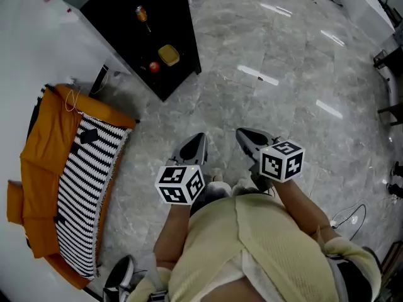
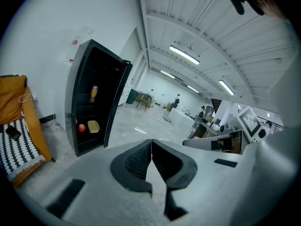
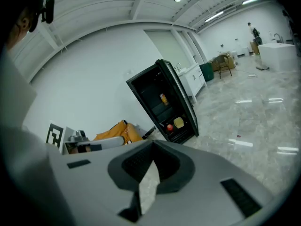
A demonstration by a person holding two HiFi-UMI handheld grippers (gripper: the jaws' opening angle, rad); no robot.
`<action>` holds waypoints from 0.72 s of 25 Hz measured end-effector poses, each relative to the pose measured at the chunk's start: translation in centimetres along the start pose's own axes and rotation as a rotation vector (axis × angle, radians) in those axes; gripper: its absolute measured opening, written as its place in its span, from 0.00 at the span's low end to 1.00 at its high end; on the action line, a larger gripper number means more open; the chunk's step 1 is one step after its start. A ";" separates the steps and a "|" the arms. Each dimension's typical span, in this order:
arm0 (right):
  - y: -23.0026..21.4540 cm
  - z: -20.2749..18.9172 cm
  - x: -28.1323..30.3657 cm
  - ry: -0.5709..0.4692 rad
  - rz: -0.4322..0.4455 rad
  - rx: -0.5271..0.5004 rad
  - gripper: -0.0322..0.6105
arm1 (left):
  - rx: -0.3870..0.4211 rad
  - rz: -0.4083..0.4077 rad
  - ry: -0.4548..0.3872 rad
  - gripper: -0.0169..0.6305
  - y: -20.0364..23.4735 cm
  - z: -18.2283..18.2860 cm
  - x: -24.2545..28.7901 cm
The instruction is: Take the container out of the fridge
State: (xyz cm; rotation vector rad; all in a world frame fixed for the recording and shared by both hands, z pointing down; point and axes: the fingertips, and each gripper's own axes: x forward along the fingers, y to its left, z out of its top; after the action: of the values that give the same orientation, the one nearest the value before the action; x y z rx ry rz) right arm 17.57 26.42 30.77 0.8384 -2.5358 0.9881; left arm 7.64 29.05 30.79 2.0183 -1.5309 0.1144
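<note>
Glossy grey marbled stone floor (image 1: 283,99). Tall black open fridge (image 1: 119,24), smooth dark shelves, well ahead-left of fingers. Orange cushioned seat (image 1: 44,162) under black-white striped knit throw (image 1: 85,194). Left gripper (image 1: 201,137), right gripper (image 1: 242,133): grey jaws with ribbed pads pressed together, holding nothing, touching nothing. Small yellow squarish container (image 1: 168,55) on low fridge shelf, far beyond fingertips, just beside red round item (image 1: 154,67).

An orange seat (image 1: 39,165) stands by a white wall (image 1: 28,43), a black-and-white striped throw (image 1: 85,187) over it. Grey marbled floor (image 1: 283,106) gleams
</note>
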 end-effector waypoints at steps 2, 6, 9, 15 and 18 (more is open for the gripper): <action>0.0 0.1 0.6 0.002 -0.014 0.003 0.09 | 0.000 -0.007 0.008 0.06 0.7 0.1 0.0; -0.1 0.9 1.3 -0.009 -0.042 0.022 0.09 | 0.013 -0.018 0.024 0.06 1.8 0.5 0.3; -0.1 1.2 1.9 0.001 -0.046 0.020 0.09 | 0.009 -0.009 0.029 0.06 2.8 0.8 0.4; -0.6 2.0 4.2 0.027 -0.017 0.000 0.09 | 0.002 0.020 0.027 0.06 4.1 1.2 1.3; -1.2 3.3 5.9 0.037 0.009 -0.012 0.09 | -0.003 0.037 0.020 0.06 4.7 1.8 2.4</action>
State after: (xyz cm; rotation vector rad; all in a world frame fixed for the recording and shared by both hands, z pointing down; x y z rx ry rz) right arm 13.51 21.01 31.77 0.7988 -2.5145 0.9808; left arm 3.65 25.36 32.17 1.9819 -1.5556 0.1464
